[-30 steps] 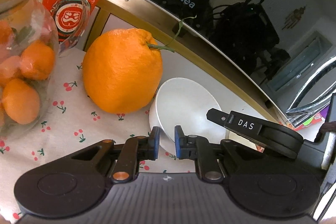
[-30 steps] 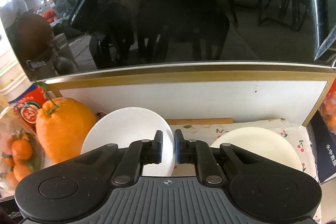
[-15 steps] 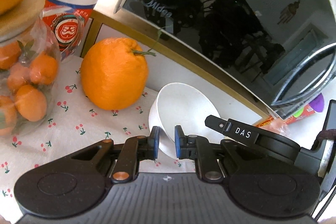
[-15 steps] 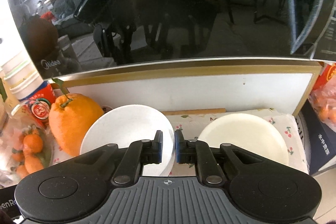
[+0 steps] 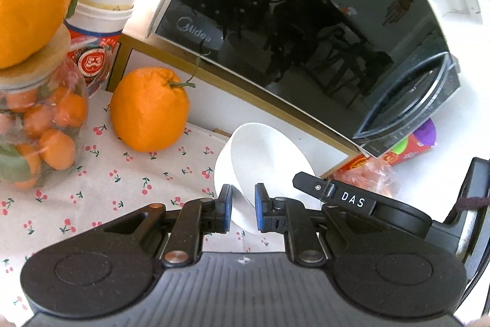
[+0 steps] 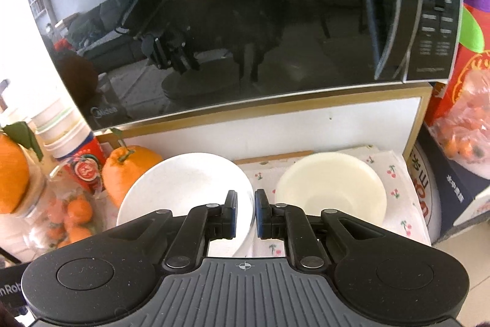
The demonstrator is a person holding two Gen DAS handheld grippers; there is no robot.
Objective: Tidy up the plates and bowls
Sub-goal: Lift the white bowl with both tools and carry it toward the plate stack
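A white bowl is held tilted above the cherry-print cloth; it also shows in the left wrist view. My right gripper is shut on its right rim. My left gripper is shut on its near rim, and the right gripper's black body lies just right of it. A cream bowl sits upright on the cloth under the shelf, right of the white bowl.
A black Midea microwave stands on a gold-framed shelf above the bowls. A large orange, a glass jar of small oranges and stacked paper cups stand on the left. Boxes and a fruit bag stand on the right.
Both grippers have drawn back and up with the white bowl held between them. The orange and microwave look farther away, and the cream bowl is now fully in view.
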